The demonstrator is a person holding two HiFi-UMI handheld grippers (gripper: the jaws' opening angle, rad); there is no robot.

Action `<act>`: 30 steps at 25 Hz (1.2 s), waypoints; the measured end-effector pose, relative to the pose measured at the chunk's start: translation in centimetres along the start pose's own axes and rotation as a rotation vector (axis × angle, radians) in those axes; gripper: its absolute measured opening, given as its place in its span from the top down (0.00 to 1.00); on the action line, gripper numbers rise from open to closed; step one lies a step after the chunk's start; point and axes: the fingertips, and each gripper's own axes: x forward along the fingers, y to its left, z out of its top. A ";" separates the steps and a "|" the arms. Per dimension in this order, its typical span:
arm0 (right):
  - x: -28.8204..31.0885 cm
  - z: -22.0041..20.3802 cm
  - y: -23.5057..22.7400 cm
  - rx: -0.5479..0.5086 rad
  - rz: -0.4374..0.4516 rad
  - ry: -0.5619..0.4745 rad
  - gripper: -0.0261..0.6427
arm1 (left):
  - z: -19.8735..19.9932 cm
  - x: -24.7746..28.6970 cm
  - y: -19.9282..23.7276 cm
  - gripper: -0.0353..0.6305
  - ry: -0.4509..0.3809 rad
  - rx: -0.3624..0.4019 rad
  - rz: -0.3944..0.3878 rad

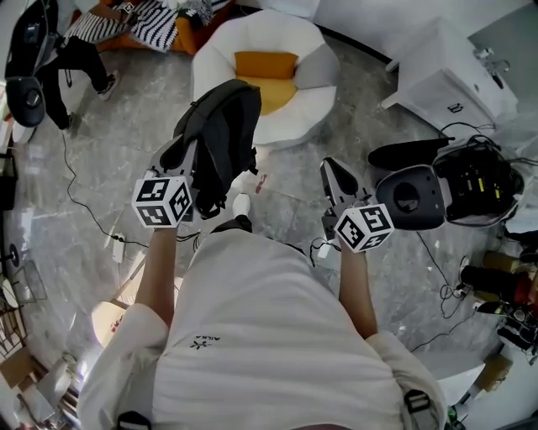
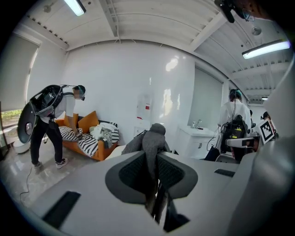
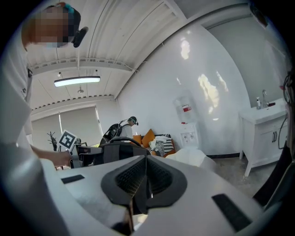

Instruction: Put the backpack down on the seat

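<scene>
A black and grey backpack hangs off the floor in front of me, just short of the white round seat with an orange cushion. My left gripper is shut on the backpack's grey top strap, which runs up between the jaws in the left gripper view. To the right, my right gripper is held apart from the bag, shut with nothing in it. In the right gripper view its jaws meet, and the backpack and the seat show beyond them.
A person stands at the far left by an orange sofa with striped fabric. A white cabinet stands at the back right. Black gear and cables lie on the marble floor to the right.
</scene>
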 end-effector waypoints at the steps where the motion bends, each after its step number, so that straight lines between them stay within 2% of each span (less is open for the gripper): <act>1: 0.6 0.0 -0.2 0.002 -0.008 0.005 0.92 | 0.1 0.6 0.4 0.83 0.005 0.002 -0.005; 16: 10.0 2.6 -0.9 0.001 -0.065 0.032 0.92 | 2.6 8.7 6.0 0.83 0.041 0.026 -0.107; 30: 13.9 2.7 1.5 -0.031 -0.044 0.047 0.92 | 3.0 9.3 9.1 0.83 0.023 0.034 -0.122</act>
